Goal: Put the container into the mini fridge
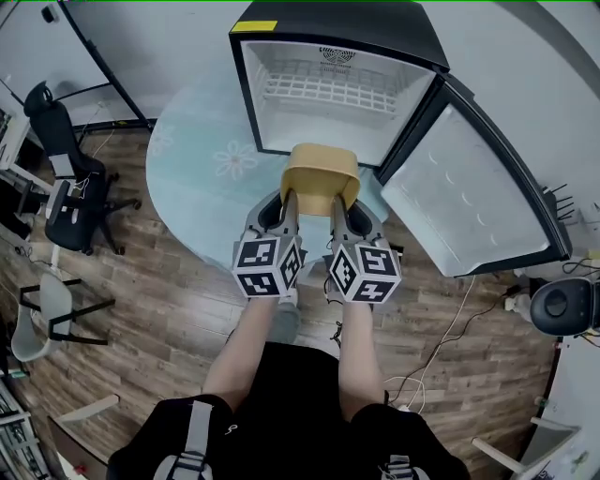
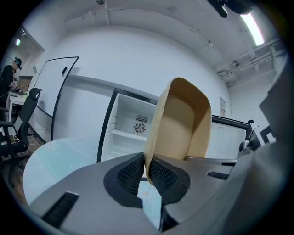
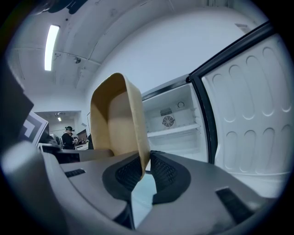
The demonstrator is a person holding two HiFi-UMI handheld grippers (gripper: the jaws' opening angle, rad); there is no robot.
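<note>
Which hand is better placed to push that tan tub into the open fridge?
Left, marginally. The left gripper and right gripper each pinch a tub wall, but the right one works beside the open door; the left stands away from it.

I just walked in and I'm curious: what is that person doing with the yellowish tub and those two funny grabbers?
A person is carrying a tan container with two handheld tools. The left gripper pinches its left wall and the right gripper pinches its right wall. The container is held up in front of the mini fridge, which stands on a round table with its door swung wide open. The container isn't inside yet.
</note>
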